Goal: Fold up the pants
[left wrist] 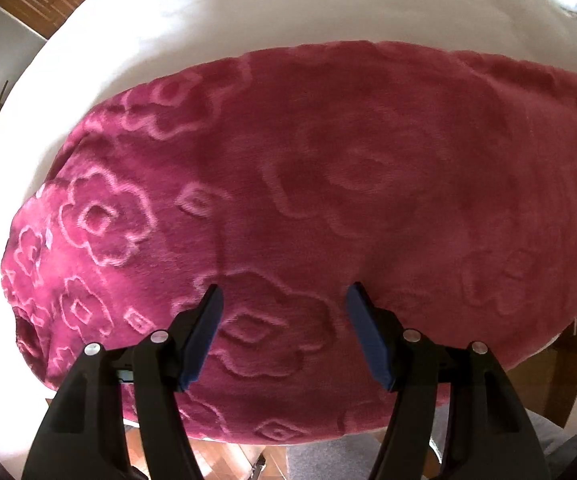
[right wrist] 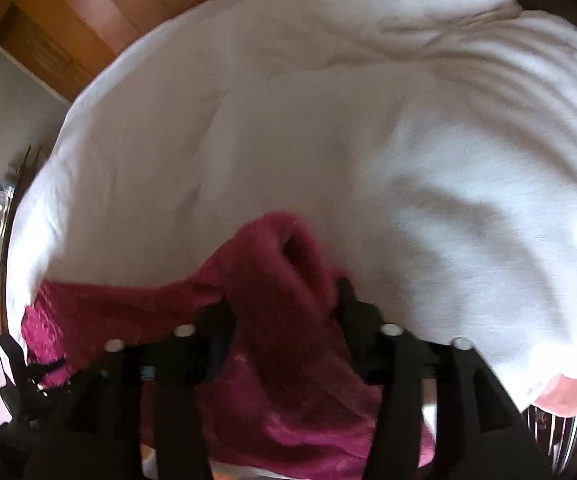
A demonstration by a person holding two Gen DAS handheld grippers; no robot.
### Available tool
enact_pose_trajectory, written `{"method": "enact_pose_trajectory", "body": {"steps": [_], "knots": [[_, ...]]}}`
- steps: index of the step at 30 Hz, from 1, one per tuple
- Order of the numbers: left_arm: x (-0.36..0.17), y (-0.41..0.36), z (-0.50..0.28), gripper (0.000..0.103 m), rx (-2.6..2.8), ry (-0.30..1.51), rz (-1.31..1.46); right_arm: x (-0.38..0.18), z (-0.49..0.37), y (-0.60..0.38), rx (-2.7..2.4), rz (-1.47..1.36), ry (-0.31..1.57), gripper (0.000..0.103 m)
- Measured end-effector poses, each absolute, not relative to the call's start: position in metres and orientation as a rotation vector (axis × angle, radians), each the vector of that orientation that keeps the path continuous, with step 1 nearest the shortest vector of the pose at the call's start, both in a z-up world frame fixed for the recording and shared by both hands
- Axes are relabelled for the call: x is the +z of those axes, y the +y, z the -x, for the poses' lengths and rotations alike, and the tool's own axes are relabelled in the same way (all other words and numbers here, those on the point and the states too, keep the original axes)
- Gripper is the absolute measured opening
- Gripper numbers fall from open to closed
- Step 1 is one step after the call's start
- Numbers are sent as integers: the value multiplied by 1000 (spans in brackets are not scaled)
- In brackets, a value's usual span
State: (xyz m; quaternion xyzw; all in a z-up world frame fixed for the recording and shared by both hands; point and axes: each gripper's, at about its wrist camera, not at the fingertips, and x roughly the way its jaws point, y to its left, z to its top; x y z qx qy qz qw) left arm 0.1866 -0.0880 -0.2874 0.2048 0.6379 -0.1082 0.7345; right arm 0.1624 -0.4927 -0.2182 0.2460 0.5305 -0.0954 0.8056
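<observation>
Plush magenta pants [left wrist: 308, 184] with an embossed flower pattern lie across a white bed [left wrist: 208, 16], filling most of the left wrist view. My left gripper [left wrist: 284, 304] is open, its blue-padded fingers [left wrist: 204, 332] spread just above the fabric near the bed's near edge. In the right wrist view my right gripper [right wrist: 284, 292] is shut on a bunched fold of the pants [right wrist: 280, 264], which rises between the fingers and drapes down below them. The rest of the pants trail to the left [right wrist: 100, 308].
The white bedding [right wrist: 368, 120] is rumpled with folds at the far right. A wooden cabinet [right wrist: 68, 28] stands beyond the bed at the upper left. Wood floor [left wrist: 224, 456] shows below the bed edge. A wooden chair or frame [left wrist: 568, 360] is at the right.
</observation>
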Motion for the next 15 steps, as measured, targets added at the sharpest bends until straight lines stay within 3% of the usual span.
{"method": "enact_pose_trajectory", "body": {"steps": [6, 15], "knots": [[-281, -119, -183, 64, -307, 1393, -466, -190, -101, -524, -320, -624, 1069, 58], [-287, -189, -164, 64, -463, 1369, -542, -214, -21, -524, -394, -962, 1027, 58]]}}
